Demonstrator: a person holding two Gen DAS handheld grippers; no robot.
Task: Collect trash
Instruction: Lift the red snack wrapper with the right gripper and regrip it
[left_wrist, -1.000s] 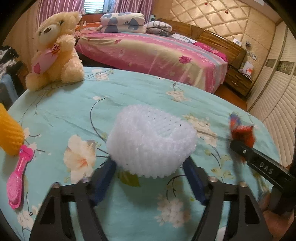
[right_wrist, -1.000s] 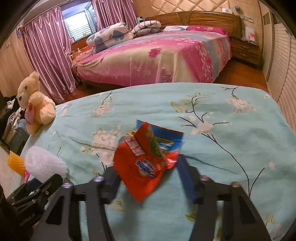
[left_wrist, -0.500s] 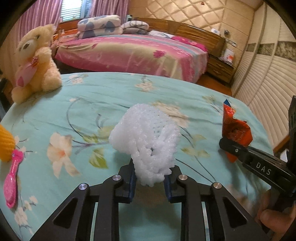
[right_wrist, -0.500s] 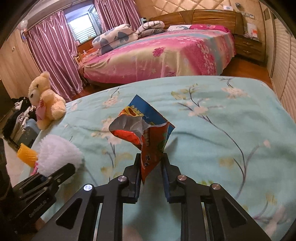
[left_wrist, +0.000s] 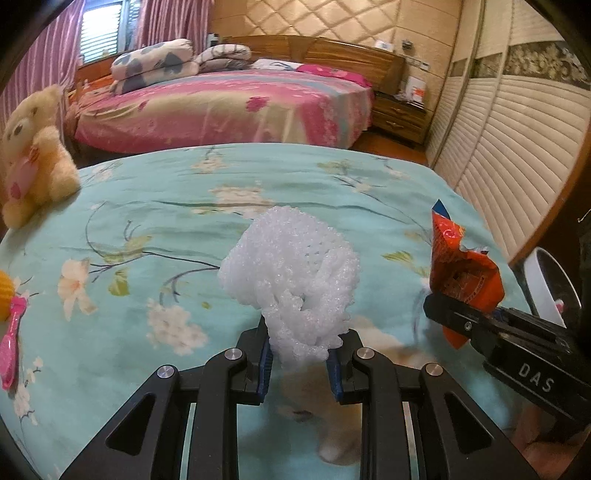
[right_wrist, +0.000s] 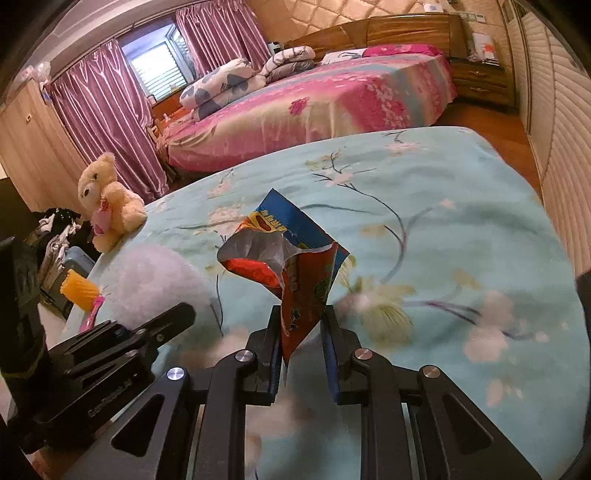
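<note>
left gripper (left_wrist: 300, 363) is clamped on squishy white foam netting (left_wrist: 291, 284), right gripper (right_wrist: 301, 356) pinches the crinkly snack wrapper (right_wrist: 291, 266) by its bottom corner, both look featherlight.

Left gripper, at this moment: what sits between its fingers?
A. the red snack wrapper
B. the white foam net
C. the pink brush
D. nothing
B. In the left wrist view the left gripper is closed on the lower end of the white foam net, which is bunched up above the blue pads; the red snack wrapper is held by the right gripper instead.
</note>
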